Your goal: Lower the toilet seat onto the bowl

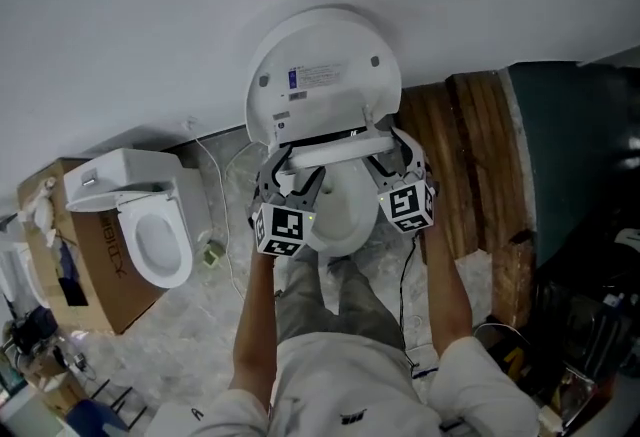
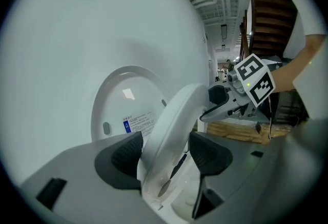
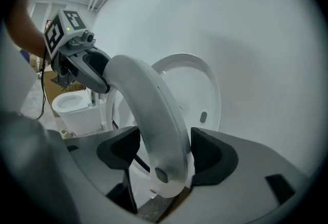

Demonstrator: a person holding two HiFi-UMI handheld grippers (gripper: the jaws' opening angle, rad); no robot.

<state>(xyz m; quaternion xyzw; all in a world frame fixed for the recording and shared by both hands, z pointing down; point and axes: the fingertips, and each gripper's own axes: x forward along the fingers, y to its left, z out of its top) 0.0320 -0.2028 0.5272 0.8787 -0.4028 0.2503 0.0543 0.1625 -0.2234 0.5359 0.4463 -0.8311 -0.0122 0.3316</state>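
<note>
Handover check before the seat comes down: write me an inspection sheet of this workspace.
Surface: pale marbled floor; white wall behind the toilet.
Job's things: toilet seat part-way down, above the bowl; lid upright against the wall.
Clutter: second toilet by a cardboard box at left; small oddments in the left corner, unclear.
Grippers: left gripper and right gripper each closed on the seat's rim, one per side.
Cables: white cable on the floor left of the toilet; dark cable by the right arm.
Surroundings: wooden boards at right; dark equipment bottom right, unclear.
</note>
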